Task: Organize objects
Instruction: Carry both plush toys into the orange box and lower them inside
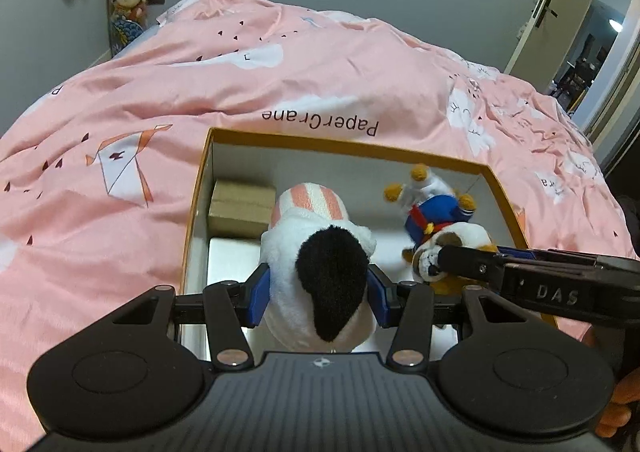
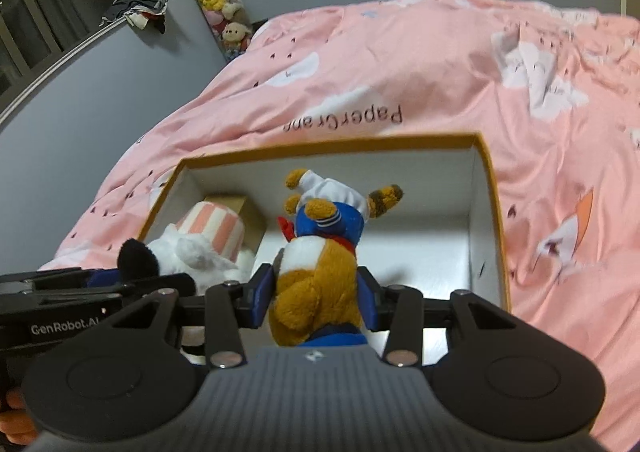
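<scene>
Over the box (image 1: pixel 200 188) on the bed (image 1: pixel 280 64): both grippers carry plush toys, not yet let go.

Left gripper (image 1: pixel 320 298) is clamped on the white plush with the black patch and pink-striped end (image 1: pixel 316 264); right gripper (image 2: pixel 316 300) is clamped on the brown plush dog in a blue sailor outfit (image 2: pixel 316 276). Both toys hang head-down inside the orange-rimmed box; can't tell whether they touch the floor of it. A small cardboard carton (image 1: pixel 240 208) sits in the far left corner, just beside the white plush. My read: both toys are light, soft and squashy, no breakage risk, but fabric sags and snags, so grip mid-body across the bulk, not ears or limbs. Free floor space looks to be on the right side.
</scene>
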